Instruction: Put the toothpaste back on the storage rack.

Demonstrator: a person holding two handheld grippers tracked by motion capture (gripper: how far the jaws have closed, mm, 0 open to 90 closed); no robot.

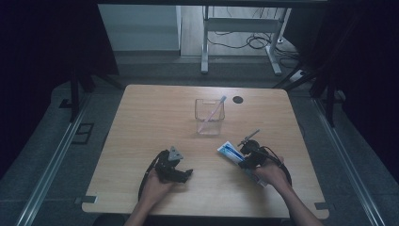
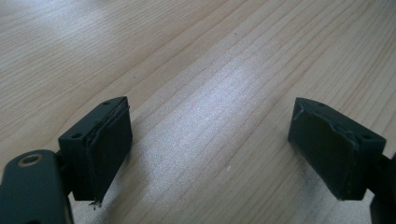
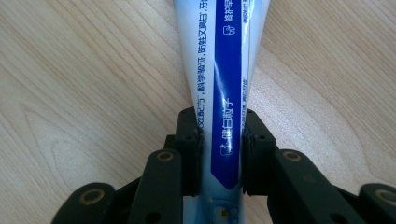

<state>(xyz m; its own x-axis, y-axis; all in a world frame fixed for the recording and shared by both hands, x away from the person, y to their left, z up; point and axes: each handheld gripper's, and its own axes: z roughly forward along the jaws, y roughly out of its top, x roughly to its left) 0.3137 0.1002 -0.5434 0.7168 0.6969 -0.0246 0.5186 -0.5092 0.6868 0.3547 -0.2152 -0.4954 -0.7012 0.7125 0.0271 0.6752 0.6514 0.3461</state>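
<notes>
A person sits at a light wooden surface, forearms entering from the near edge, with a hand-held gripper in each hand.

The right hand-held gripper pinches a toothpaste tube, white with a blue band and printed lettering. In the right gripper view the two black jaws press on either side of the tube's narrower part, and the tube widens as it runs away from them over the wood grain. In the high view the toothpaste tube sits at the front right of the surface, its free end pointing toward the left and away from the person, with the right hand-held gripper clamped on its near end.

The left hand-held gripper has its jaws spread wide, with bare wood between the pads. In the high view the left hand-held gripper rests low at the front left, well apart from the tube.

Behind the tube, near the middle of the surface, stands a clear plastic cup with a toothbrush leaning inside it.
</notes>
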